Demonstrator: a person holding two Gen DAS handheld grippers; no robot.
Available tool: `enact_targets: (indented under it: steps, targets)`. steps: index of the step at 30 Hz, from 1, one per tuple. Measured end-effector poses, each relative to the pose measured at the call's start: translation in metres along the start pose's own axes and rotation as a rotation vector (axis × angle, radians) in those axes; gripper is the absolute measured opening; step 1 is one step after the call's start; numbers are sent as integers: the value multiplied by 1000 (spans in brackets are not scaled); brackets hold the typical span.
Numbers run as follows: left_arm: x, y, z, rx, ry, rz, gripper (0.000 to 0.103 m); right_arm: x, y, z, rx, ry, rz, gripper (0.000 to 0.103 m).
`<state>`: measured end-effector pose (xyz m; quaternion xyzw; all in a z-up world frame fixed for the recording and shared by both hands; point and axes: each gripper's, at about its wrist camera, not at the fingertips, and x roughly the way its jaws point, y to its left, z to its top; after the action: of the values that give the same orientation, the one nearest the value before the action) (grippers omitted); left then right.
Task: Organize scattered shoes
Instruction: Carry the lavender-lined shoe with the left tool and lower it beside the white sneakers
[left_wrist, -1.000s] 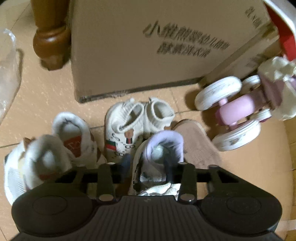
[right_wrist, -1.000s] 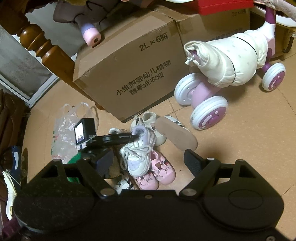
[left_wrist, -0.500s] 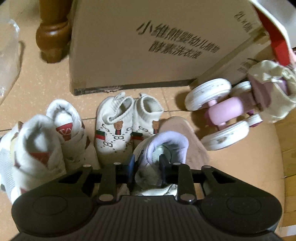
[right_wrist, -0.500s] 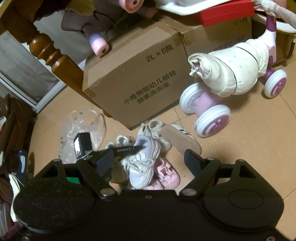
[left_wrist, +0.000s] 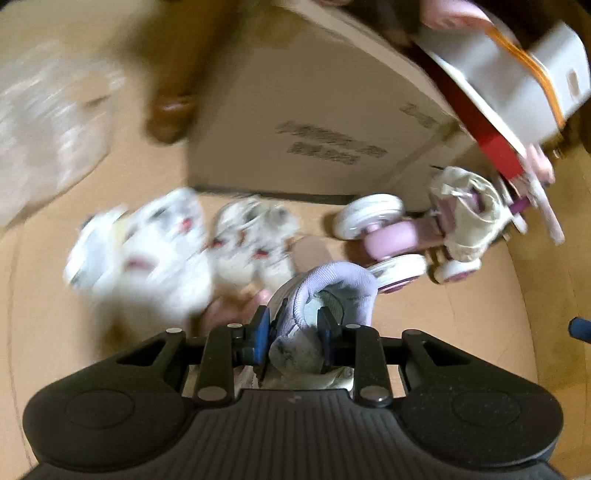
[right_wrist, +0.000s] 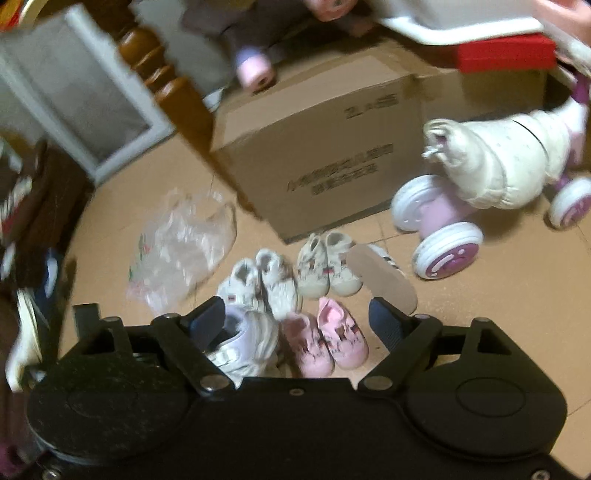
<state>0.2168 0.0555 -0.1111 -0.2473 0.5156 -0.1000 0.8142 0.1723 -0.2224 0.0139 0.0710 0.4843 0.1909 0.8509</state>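
My left gripper (left_wrist: 291, 328) is shut on the collar of a lavender and white sneaker (left_wrist: 332, 288), one pad inside the shoe and one outside, and holds it above the floor. In the right wrist view this sneaker (right_wrist: 243, 343) sits low at the left, partly behind a finger. On the tan floor lie a white pair (right_wrist: 258, 284), a cream pair (right_wrist: 325, 269), a pink pair (right_wrist: 325, 339) and a shoe turned sole up (right_wrist: 380, 273). My right gripper (right_wrist: 297, 321) hovers over the pink pair, jaws wide and opening, gripping nothing.
A big cardboard box (right_wrist: 325, 158) stands right behind the shoes. A pink-wheeled ride-on toy (right_wrist: 443, 221) with a cream cover is to the right. A crumpled plastic bag (right_wrist: 184, 243) lies at the left, and a turned wooden leg (right_wrist: 155, 62) rises behind it.
My left gripper closed on the lavender sneaker and lifted it off the pile; its view is now blurred. In the right view the sneaker has shifted to the lower left, uncovering the pink pair.
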Motion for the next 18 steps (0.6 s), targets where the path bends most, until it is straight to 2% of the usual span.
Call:
enact_targets:
  steps: [3,6,12,13,14,18]
  targets:
    - [-17,28,-39,-65,-4,74,27,12,14,-14,-75,53,1,88]
    - [-30,61,-79,-121,-17,145,27,14,18,-21,-110,69,-10,88]
    - [-31,103,-144,-211,-16,209,24,8,9,-17,-84,49,-12,88]
    - [-28,106,-150,-217,-19,205,17,7,10,-17,-83,47,-10,88]
    - [-25,108,-155,-220,-22,197,16,7,10,-18,-83,46,-10,88]
    - [-15,107,-158,-203,-21,236,16,10,12,-20,-96,55,-13,88]
